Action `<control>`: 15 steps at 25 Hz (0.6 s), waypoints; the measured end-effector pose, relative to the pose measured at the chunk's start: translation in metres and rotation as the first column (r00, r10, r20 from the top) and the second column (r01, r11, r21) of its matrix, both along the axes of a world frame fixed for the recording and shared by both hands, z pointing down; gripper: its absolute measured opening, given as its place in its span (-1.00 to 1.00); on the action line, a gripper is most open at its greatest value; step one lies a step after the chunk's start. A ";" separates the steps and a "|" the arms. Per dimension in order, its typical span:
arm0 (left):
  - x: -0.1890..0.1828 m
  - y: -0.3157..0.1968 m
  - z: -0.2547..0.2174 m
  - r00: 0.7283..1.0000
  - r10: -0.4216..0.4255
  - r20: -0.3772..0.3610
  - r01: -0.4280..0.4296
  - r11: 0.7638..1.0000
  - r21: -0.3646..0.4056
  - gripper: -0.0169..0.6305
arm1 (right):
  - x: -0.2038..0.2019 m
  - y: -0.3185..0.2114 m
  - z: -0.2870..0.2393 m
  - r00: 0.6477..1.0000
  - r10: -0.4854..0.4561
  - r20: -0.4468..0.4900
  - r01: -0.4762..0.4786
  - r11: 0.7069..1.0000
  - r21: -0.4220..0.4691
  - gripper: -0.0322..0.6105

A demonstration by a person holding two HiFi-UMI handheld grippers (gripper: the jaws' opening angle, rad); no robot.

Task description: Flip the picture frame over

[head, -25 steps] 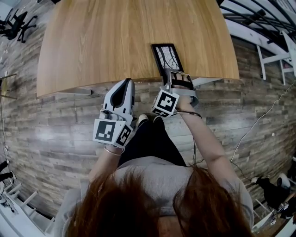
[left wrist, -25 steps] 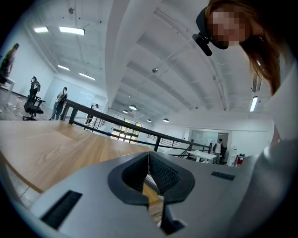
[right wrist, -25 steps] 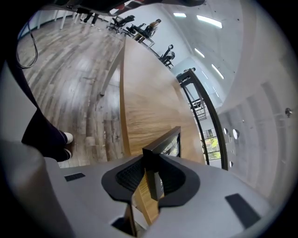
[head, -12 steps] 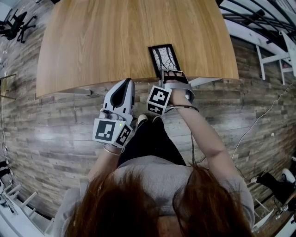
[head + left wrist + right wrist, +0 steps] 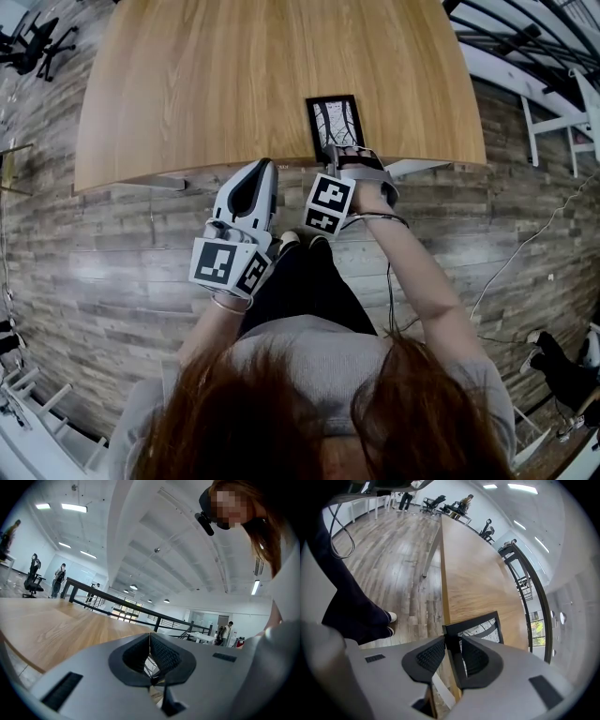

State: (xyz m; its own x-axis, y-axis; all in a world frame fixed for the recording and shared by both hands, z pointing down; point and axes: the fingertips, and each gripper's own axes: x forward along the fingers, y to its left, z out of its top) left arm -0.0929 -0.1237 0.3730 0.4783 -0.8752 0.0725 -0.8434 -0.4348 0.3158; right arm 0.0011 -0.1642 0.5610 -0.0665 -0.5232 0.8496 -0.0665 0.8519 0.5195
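A black picture frame (image 5: 337,122) lies picture side up at the near edge of the wooden table (image 5: 206,84); its print shows bare branches. My right gripper (image 5: 344,157) points steeply down and is shut on the frame's near border. In the right gripper view the pads clamp the black border (image 5: 480,627) at a corner that juts past the table edge. My left gripper (image 5: 263,172) hovers level just off the table edge to the left of the frame, shut with nothing in it. In the left gripper view its fingertips (image 5: 151,644) meet with nothing between them.
The floor below is wood plank, with the person's shoes (image 5: 389,623) close to the table's edge. A cable (image 5: 525,244) trails across the floor on the right. White table legs (image 5: 553,117) stand at the far right, and office chairs (image 5: 33,47) at the far left.
The right gripper has tipped further down and rolled a little, still clamped on the frame's near edge; the frame shifted slightly with it. The left gripper has stayed put.
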 end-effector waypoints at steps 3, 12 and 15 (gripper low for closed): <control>-0.003 0.000 0.002 1.000 -0.008 -0.003 0.008 1.000 -0.004 -0.92 | -0.003 -0.001 0.000 0.999 0.011 0.041 -0.012 1.000 0.016 -0.60; -0.003 0.001 0.005 1.000 0.000 0.005 0.000 1.000 -0.022 -0.92 | -0.012 0.011 -0.002 0.979 0.046 0.198 -0.044 0.999 -0.015 -0.05; -0.004 0.002 0.007 1.000 -0.001 0.014 0.001 1.000 -0.025 -0.92 | -0.008 0.009 -0.013 0.956 0.090 0.278 -0.104 0.994 0.035 -0.04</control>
State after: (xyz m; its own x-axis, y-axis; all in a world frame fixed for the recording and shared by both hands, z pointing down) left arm -0.0966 -0.1221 0.3797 0.4762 -0.8735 0.1010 -0.8482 -0.4260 0.3149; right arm -0.0070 -0.1549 0.5480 -0.2414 -0.5792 0.7787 -0.2937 0.8084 0.5102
